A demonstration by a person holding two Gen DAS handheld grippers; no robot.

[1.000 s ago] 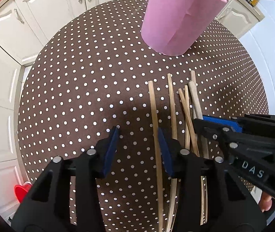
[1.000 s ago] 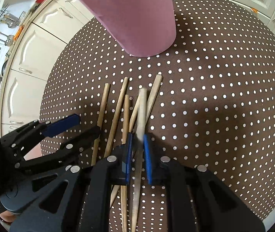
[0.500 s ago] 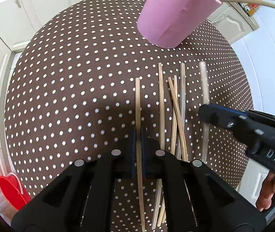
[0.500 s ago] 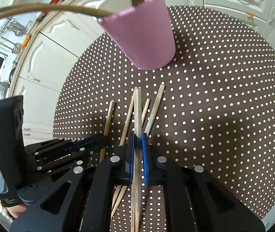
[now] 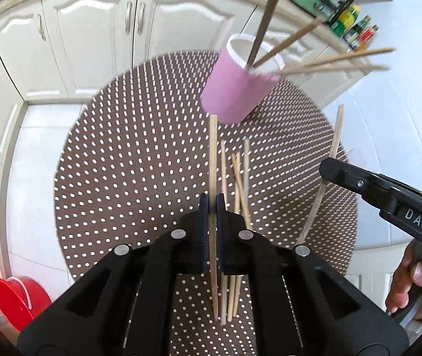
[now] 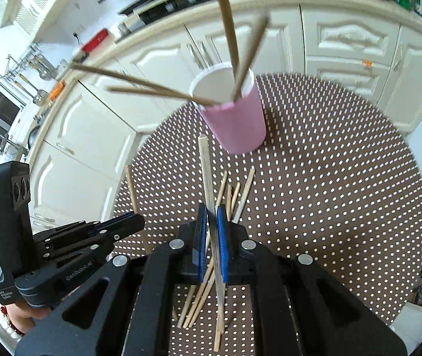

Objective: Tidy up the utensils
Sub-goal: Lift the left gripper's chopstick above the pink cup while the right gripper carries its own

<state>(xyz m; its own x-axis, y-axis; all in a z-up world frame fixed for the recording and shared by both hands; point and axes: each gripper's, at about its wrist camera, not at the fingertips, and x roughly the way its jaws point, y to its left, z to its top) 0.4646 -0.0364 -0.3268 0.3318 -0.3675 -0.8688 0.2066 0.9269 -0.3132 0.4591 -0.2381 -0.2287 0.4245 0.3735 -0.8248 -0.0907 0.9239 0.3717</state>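
Fingers of my left gripper (image 5: 212, 207) pinch one chopstick (image 5: 212, 160); my right gripper (image 6: 211, 216) clamps another (image 6: 206, 175). Their lower ends hide behind my fingers. Loose chopsticks (image 5: 236, 172) lie on the dotted worktop (image 5: 122, 178) near the pink cup (image 5: 234, 89).

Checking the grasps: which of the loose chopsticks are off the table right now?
Two: the chopstick pinched in the left gripper and the chopstick in the right gripper. The other loose chopsticks lie flat on the table.
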